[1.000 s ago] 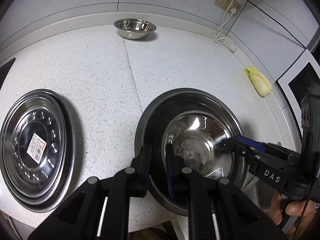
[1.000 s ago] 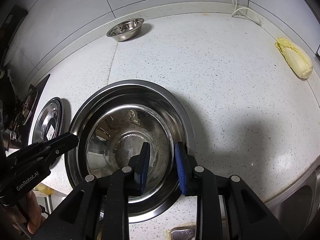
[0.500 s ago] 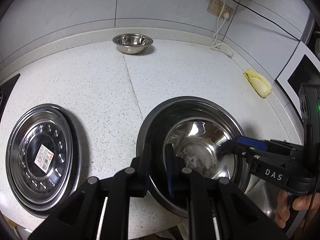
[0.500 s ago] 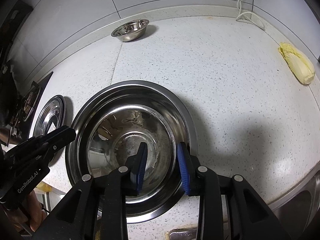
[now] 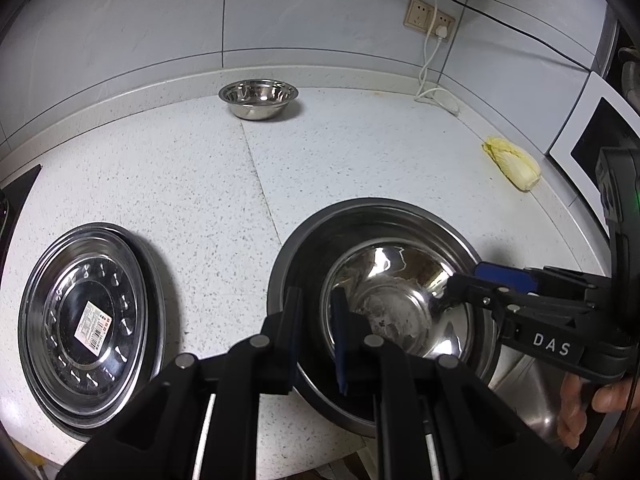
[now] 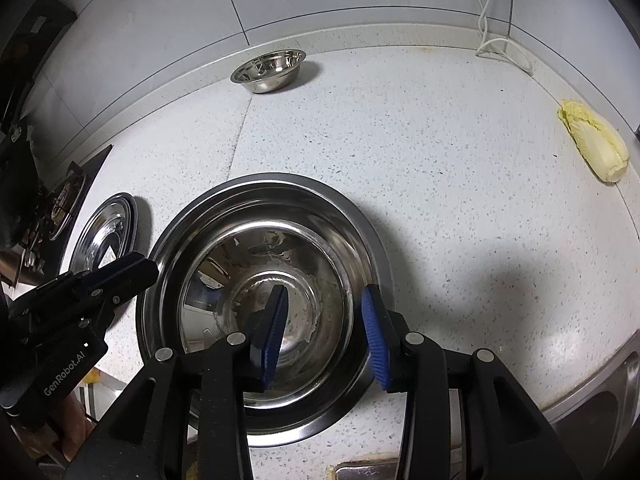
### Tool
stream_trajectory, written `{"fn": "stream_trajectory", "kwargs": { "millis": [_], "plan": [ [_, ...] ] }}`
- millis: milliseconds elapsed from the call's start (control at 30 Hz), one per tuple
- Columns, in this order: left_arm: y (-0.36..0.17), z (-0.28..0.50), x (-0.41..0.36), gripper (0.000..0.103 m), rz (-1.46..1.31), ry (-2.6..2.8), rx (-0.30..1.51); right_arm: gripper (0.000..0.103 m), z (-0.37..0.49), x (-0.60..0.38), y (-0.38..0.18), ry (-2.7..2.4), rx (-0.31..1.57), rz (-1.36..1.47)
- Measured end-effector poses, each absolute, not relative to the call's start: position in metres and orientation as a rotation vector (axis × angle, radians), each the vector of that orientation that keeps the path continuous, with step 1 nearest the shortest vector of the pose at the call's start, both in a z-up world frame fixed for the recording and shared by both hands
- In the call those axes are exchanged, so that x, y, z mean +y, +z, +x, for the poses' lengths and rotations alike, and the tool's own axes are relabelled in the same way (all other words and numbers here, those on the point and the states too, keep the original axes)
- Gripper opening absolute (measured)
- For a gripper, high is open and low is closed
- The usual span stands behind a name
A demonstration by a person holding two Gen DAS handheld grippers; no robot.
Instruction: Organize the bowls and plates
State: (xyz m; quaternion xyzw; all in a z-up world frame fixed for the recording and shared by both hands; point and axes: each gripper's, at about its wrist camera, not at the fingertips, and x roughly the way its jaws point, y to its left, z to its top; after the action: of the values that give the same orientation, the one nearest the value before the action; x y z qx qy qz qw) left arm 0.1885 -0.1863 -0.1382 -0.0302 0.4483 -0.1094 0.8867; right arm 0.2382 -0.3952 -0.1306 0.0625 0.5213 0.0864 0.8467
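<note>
A large steel bowl (image 5: 380, 216) (image 6: 280, 184) stands on the speckled counter with a smaller steel bowl (image 5: 400, 280) (image 6: 260, 264) nested in it. My left gripper (image 5: 317, 326) (image 6: 136, 272) is shut on the big bowl's left rim, one finger outside the wall and one inside. My right gripper (image 6: 325, 332) (image 5: 460, 288) straddles the right rim; its jaws are opening and the blue pads (image 6: 374, 336) stand off the metal. A stack of steel plates (image 5: 92, 320) (image 6: 106, 232) with a barcode sticker lies to the left. One small steel bowl (image 5: 258, 98) (image 6: 272, 66) sits by the back wall.
A napa cabbage (image 5: 512, 162) (image 6: 596, 148) lies at the right. Behind it are a white microwave (image 5: 592, 140) and a white cord (image 5: 432, 92) from the wall sockets. A stove (image 6: 60, 204) borders the left end, a sink (image 6: 600, 384) the near right.
The right gripper's jaws have spread apart and let go of the bowl's rim. The left gripper keeps its hold and has tilted up slightly. The bowls have not shifted.
</note>
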Motion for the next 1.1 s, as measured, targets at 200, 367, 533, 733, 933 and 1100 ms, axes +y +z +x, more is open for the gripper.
{"fn": "stream_trajectory", "kwargs": {
  "millis": [200, 367, 533, 733, 933, 1100],
  "plan": [
    [-0.138, 0.188, -0.186, 0.014, -0.060, -0.228, 0.932, 0.035, 0.238, -0.395, -0.130, 0.183, 1.097, 0.130],
    [-0.139, 0.188, -0.187, 0.014, -0.056, -0.235, 0.932, 0.035, 0.239, -0.395, -0.129, 0.184, 1.094, 0.130],
    [-0.140, 0.188, -0.187, 0.014, -0.062, -0.236, 0.938, 0.035, 0.238, -0.395, -0.129, 0.184, 1.093, 0.129],
    [-0.139, 0.189, -0.186, 0.020, -0.077, -0.249, 0.940, 0.036, 0.239, -0.396, -0.126, 0.187, 1.086, 0.120],
    [-0.129, 0.186, -0.183, 0.030, -0.065, -0.292, 0.909, 0.043, 0.239, -0.397, -0.121, 0.184, 1.070, 0.107],
    [-0.123, 0.187, -0.181, 0.032, -0.083, -0.351, 0.910, 0.049, 0.241, -0.398, -0.117, 0.185, 1.055, 0.107]
  ]
}}
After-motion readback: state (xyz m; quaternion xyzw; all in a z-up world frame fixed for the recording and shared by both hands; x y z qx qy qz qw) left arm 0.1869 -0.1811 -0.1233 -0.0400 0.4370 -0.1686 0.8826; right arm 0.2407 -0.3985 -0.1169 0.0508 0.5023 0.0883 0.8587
